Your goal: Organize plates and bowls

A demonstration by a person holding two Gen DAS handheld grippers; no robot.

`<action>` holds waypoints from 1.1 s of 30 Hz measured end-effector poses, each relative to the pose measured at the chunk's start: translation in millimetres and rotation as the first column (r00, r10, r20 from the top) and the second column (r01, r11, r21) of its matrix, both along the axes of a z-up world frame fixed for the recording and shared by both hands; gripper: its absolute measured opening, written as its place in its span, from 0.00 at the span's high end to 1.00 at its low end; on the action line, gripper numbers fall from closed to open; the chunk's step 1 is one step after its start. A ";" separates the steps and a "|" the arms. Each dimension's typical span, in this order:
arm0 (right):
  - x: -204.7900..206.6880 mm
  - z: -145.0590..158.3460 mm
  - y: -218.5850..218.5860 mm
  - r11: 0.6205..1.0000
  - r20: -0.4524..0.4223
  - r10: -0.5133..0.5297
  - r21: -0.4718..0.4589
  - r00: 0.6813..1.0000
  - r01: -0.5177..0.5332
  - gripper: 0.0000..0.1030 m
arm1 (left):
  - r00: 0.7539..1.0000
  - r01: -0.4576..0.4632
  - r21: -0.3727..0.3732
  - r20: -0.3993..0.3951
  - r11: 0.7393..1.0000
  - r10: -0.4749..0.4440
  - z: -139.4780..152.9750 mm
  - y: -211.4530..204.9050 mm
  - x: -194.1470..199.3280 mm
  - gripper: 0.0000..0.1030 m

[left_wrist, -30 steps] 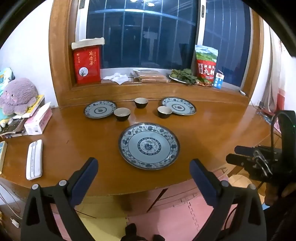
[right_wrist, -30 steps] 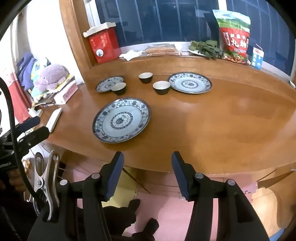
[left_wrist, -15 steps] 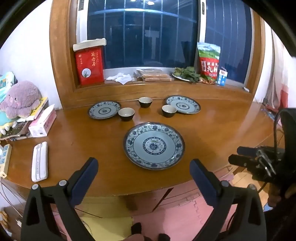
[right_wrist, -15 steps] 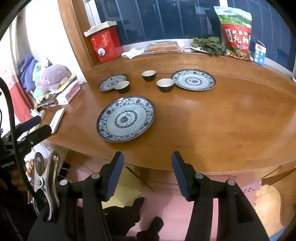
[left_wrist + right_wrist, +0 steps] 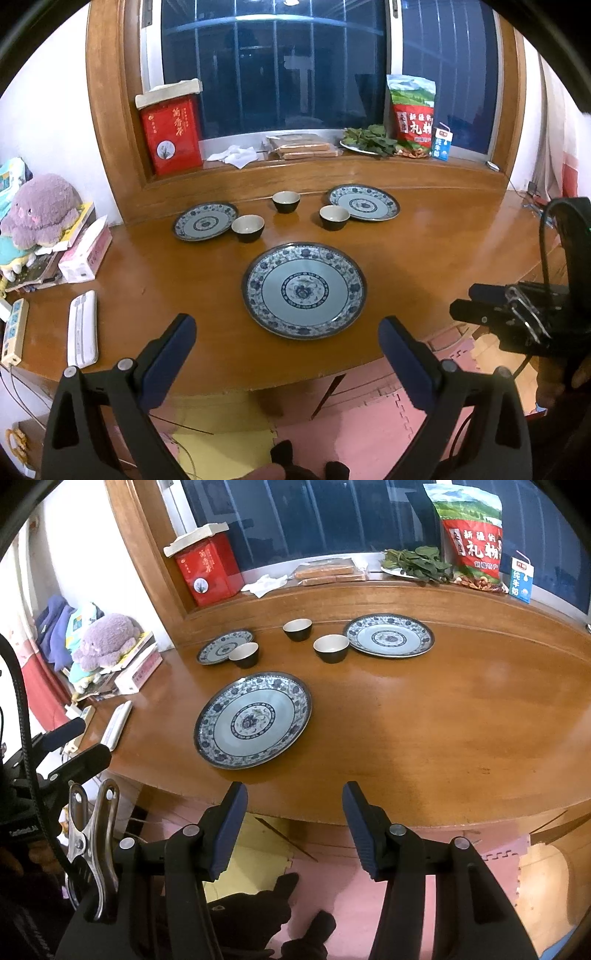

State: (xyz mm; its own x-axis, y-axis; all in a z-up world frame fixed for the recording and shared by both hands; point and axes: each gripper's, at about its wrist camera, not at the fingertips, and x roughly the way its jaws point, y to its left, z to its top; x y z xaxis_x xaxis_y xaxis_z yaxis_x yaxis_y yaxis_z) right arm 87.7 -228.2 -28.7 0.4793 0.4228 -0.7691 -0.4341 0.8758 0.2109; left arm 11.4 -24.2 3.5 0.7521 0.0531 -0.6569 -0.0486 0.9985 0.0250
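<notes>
A large blue-and-white plate (image 5: pixel 304 289) (image 5: pixel 253 718) lies near the table's front edge. Two smaller plates sit further back, one left (image 5: pixel 205 226) (image 5: pixel 225 651) and one right (image 5: pixel 364 206) (image 5: pixel 388 635). Three small dark bowls stand between them: left (image 5: pixel 248 228) (image 5: pixel 244 654), middle (image 5: pixel 286 201) (image 5: pixel 297 629), right (image 5: pixel 334 217) (image 5: pixel 331 648). My left gripper (image 5: pixel 286 336) is open and empty, just short of the front edge. My right gripper (image 5: pixel 293 812) is open and empty, also off the front edge, right of the large plate.
A white remote (image 5: pixel 82 338) and a power strip (image 5: pixel 14 334) lie at the table's left, with a tissue box (image 5: pixel 86 255) and a purple plush toy (image 5: pixel 41 209). The window sill holds a red tin (image 5: pixel 171 136), greens (image 5: pixel 365 140), a snack bag (image 5: pixel 412 114) and a milk carton (image 5: pixel 442 144).
Both grippers have risen and tilted slightly, so the table sits lower in the left view. Nothing on the table has moved. Both grippers stay open.
</notes>
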 end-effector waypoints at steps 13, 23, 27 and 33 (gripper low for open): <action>3.1 7.3 -0.7 1.000 0.018 0.013 0.011 1.000 -0.013 0.47 | 1.000 -0.013 0.029 0.008 0.999 0.013 2.7 -7.5 1.8 0.02; 3.2 8.1 2.1 0.999 0.030 0.040 0.018 0.999 -0.040 0.47 | 1.000 -0.013 0.034 0.002 0.999 0.013 3.3 -8.0 7.7 0.02; 4.7 7.8 3.2 0.999 0.027 0.043 0.018 0.999 -0.044 0.47 | 1.000 -0.011 0.034 0.000 0.999 0.011 2.1 -6.9 8.3 0.02; 7.7 6.9 4.2 0.999 0.027 0.046 0.018 0.999 -0.047 0.47 | 1.000 -0.007 0.047 -0.004 0.999 0.007 0.2 -10.1 12.7 0.02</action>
